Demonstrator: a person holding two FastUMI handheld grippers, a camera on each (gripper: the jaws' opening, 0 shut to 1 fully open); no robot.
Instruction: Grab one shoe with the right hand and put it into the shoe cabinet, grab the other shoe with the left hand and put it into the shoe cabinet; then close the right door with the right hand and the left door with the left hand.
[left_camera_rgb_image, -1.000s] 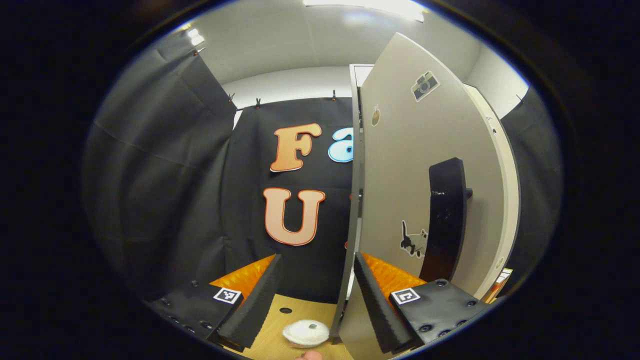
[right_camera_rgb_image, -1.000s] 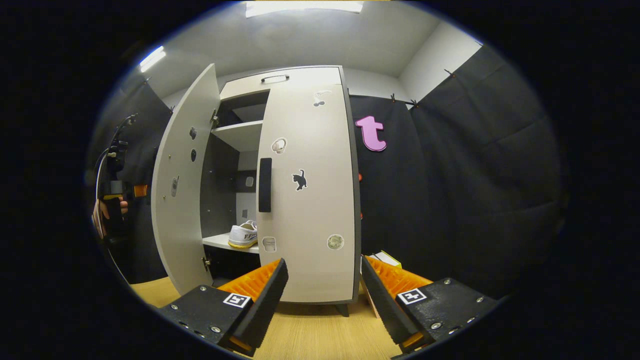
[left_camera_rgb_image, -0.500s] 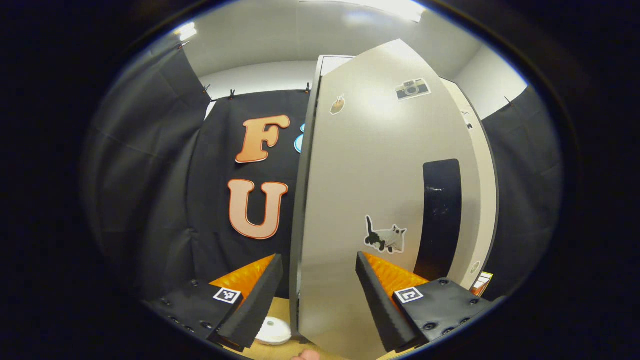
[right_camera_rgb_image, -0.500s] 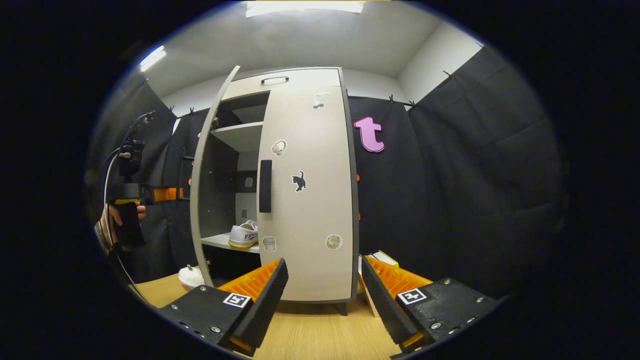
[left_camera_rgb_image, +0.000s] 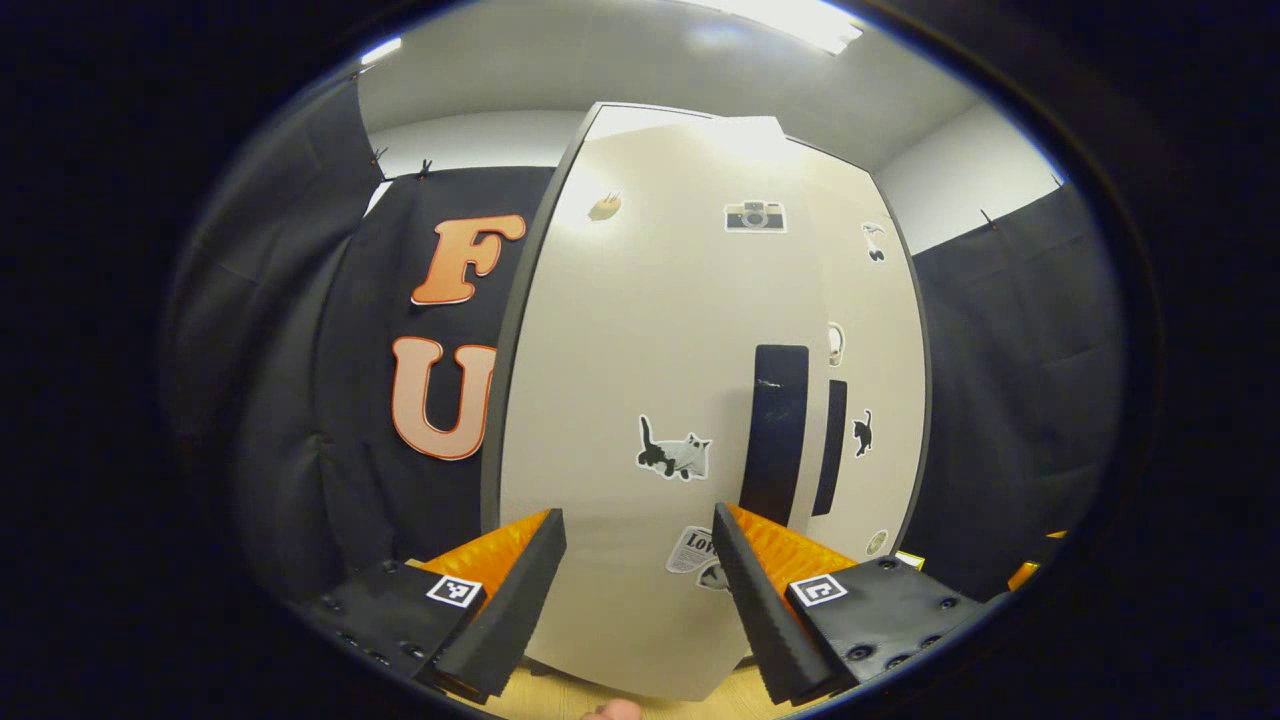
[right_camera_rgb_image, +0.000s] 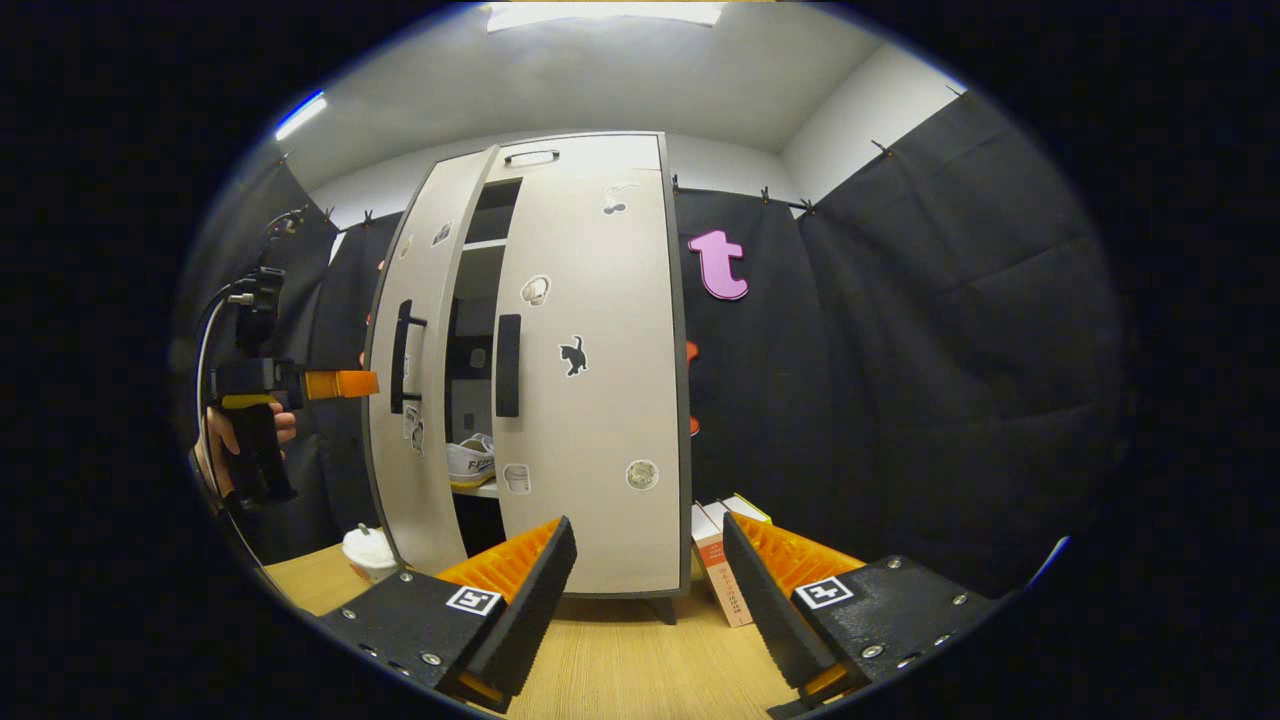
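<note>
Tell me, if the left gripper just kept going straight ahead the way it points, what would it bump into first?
Most likely the cabinet's left door. The left gripper has its fingers spread, and the door's pale front fills the gap between them, near the cat sticker. How close it is, I can't tell.

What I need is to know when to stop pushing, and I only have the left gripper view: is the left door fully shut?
Observer: No. In the right gripper view the left door stands ajar, with a dark gap between it and the right door.
Operator: Is anything sticking out of that gap?
Observer: Nothing that I can see. A white shoe shows through the gap, sitting on the shelf inside.
Operator: Is there anything near the door's foot?
Observer: A small white round object stands on the wooden floor, just left of the left door's lower corner.
</note>
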